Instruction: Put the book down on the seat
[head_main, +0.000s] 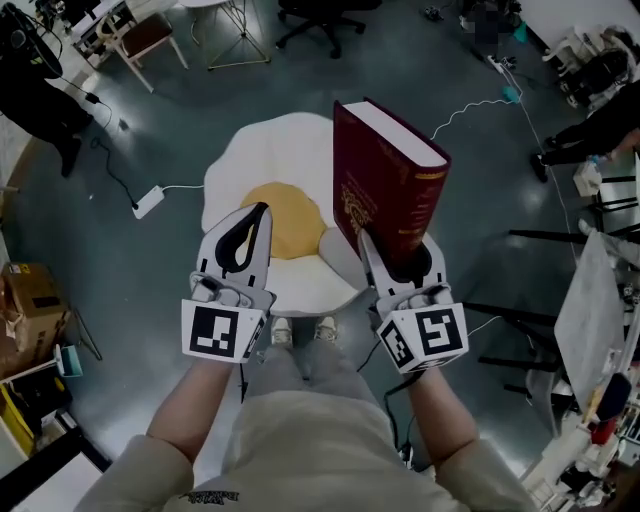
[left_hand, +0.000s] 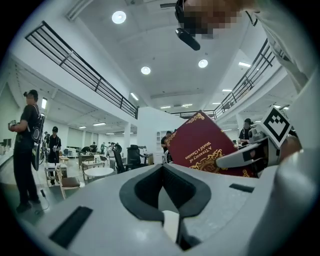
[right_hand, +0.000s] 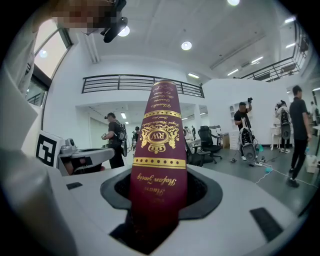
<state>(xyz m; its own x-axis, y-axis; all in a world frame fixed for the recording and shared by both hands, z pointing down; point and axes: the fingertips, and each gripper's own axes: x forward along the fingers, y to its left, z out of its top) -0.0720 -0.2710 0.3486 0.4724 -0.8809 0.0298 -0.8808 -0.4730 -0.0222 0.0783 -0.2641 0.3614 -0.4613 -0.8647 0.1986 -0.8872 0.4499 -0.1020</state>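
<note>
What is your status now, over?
Left gripper shut, empty. Right gripper shut on book, book upright, not yet down on seat. Nothing lying on seat.

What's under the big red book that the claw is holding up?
Below the red book, held upright by the right claw, sits the white seat with its yellow middle. The book covers the seat's right edge and some floor, so that part can't be seen.
</note>
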